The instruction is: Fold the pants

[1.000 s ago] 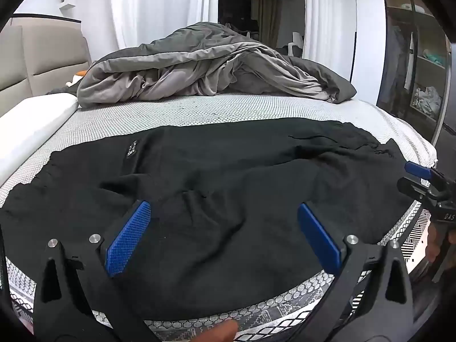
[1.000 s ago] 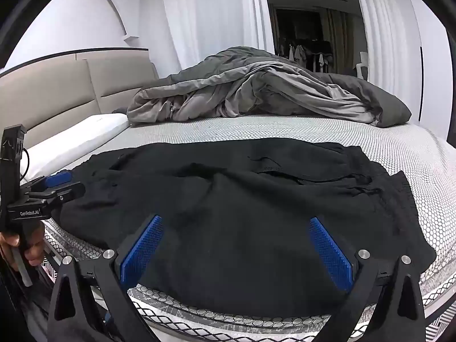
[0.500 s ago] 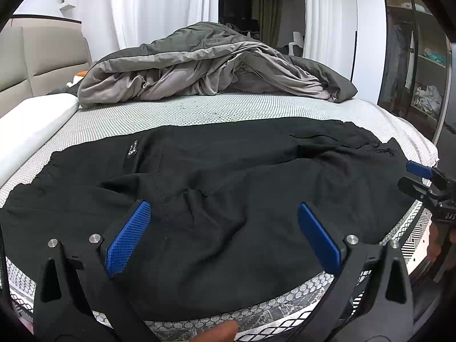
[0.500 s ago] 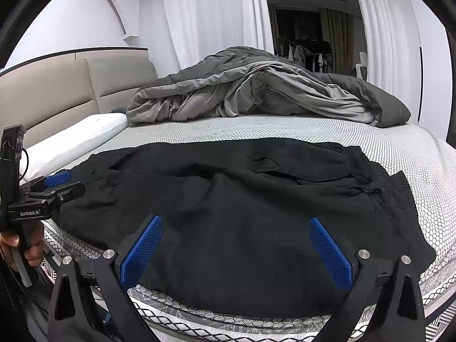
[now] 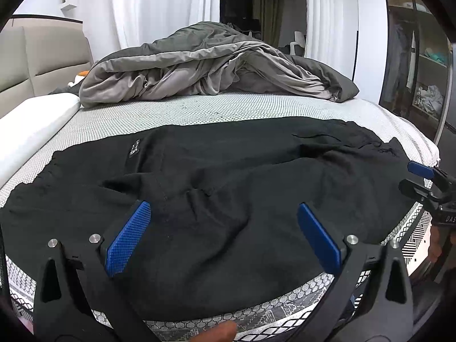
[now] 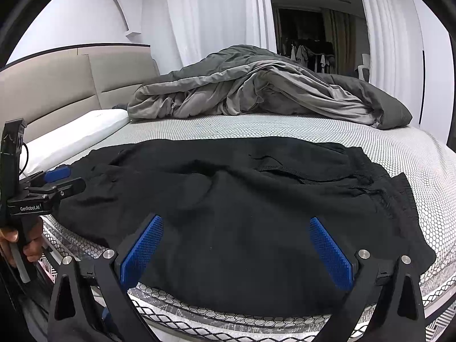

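While both claws, left claw (image 5: 223,238) and right claw (image 6: 236,252), gape empty, the pants (image 5: 228,193) ahead look soft, limp, light; pinch the near hem.

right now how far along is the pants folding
Done: the black pants lie spread across the mattress near its front edge, apparently one leg over the other, though still wrinkled. In hand: nothing; the left gripper and right gripper are both open over the near edge, gripping no cloth. Left: grasping the fabric and making the remaining folds.
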Demonstrator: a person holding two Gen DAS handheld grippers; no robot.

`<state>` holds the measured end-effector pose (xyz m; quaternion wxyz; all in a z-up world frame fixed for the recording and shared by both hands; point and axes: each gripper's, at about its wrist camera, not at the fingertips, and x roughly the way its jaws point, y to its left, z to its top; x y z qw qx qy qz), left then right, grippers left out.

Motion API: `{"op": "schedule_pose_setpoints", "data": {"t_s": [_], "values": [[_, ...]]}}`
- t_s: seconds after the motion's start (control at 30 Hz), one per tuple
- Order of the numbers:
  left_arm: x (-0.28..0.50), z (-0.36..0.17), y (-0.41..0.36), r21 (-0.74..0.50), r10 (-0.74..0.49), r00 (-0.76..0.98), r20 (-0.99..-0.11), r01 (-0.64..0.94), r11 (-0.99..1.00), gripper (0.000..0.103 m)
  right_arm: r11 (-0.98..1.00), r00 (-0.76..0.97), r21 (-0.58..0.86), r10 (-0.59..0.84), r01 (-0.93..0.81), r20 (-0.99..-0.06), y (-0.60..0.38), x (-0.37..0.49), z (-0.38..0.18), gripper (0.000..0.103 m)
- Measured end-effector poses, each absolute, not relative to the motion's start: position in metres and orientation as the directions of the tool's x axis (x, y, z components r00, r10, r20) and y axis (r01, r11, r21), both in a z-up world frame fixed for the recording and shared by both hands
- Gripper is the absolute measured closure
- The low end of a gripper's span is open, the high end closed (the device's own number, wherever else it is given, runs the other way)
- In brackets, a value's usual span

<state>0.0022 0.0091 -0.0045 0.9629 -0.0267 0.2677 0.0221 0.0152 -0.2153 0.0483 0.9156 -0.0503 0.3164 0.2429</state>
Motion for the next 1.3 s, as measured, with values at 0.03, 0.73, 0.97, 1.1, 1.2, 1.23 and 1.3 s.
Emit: {"op": "schedule_pose_setpoints", "data": {"t_s": [0.03, 0.73, 0.97, 1.1, 1.2, 1.23, 1.3], "values": [[0.0021, -0.0045, 0.0085, -0.040, 0.030, 0.855, -0.518, -0.059, 0.997, 0.001, 0.878, 0.682, 0.061, 0.412, -0.475, -0.605, -0.2154, 0.0154, 0.0481, 0.000], [-0.0010, -0.0045, 0.0014, -0.033, 0.023, 0.855, -0.519, -0.047, 0.998, 0.001, 0.876, 0.678, 0.059, 0.411, -0.479, -0.609, -0.2139, 0.0144, 0.0485, 0.000], [-0.0006, -0.0027, 0.0048, -0.042, 0.025, 0.853, -0.521, -0.055, 0.998, 0.001, 0.873, 0.678, 0.049, 0.412, -0.486, -0.609, -0.2118, 0.0154, 0.0479, 0.000], [-0.0001, -0.0027, 0.0060, -0.044, 0.023, 0.854, -0.519, -0.054, 0.998, 0.001, 0.873, 0.678, 0.049, 0.411, -0.486, -0.609, -0.2117, 0.0154, 0.0469, 0.000], [0.0024, -0.0040, 0.0070, -0.041, 0.026, 0.850, -0.525, -0.056, 0.998, 0.001, 0.872, 0.674, 0.052, 0.413, -0.487, -0.613, -0.2111, 0.0153, 0.0465, 0.000], [0.0030, -0.0041, 0.0069, -0.043, 0.025, 0.850, -0.526, -0.055, 0.998, 0.001, 0.871, 0.673, 0.052, 0.415, -0.489, -0.613, -0.2106, 0.0149, 0.0463, 0.000], [0.0038, -0.0043, 0.0069, -0.040, 0.027, 0.850, -0.527, -0.056, 0.998, 0.001, 0.868, 0.671, 0.050, 0.418, -0.495, -0.612, -0.2088, 0.0138, 0.0463, 0.000]]}}
